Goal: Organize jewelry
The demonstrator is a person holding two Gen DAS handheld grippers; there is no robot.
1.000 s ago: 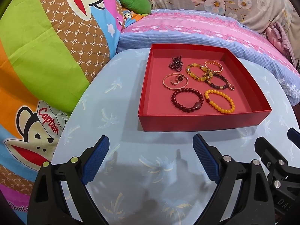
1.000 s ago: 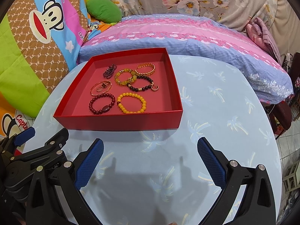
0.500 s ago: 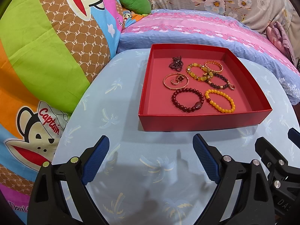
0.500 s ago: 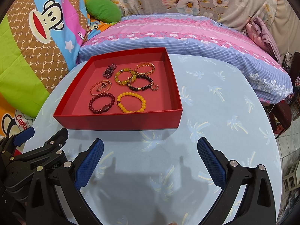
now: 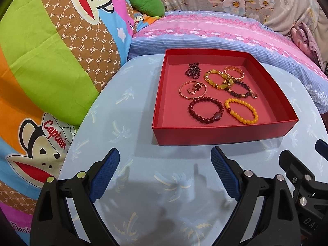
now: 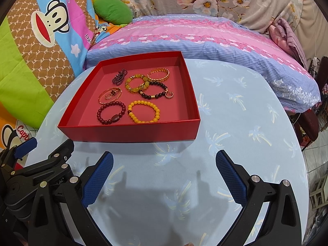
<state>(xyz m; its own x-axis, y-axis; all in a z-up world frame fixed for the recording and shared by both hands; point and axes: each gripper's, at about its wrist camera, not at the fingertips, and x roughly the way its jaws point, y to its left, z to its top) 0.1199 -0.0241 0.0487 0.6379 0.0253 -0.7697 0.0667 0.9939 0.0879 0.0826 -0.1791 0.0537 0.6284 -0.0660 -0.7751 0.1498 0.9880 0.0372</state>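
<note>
A shallow red box (image 5: 223,131) (image 6: 127,132) sits on the round pale-blue table. Inside lie several bracelets: a yellow bead bracelet (image 5: 241,111) (image 6: 143,111), a dark red bead bracelet (image 5: 206,110) (image 6: 111,112), a thin gold bangle (image 5: 192,89) (image 6: 110,95), a black bead bracelet (image 6: 155,91), an amber one (image 5: 215,79) (image 6: 134,84), a gold chain bracelet (image 5: 234,72) (image 6: 158,74) and a dark beaded bundle (image 5: 192,70) (image 6: 120,76). My left gripper (image 5: 165,173) stands open before the box, empty. My right gripper (image 6: 164,175) is open too, beside it, nothing between its fingers.
The blue tablecloth (image 6: 235,110) with palm prints has free room right of the box. A cartoon-monkey quilt (image 5: 51,51) rises at the left. A pink and blue striped pillow (image 6: 205,39) and a green cushion (image 6: 112,10) lie behind the table.
</note>
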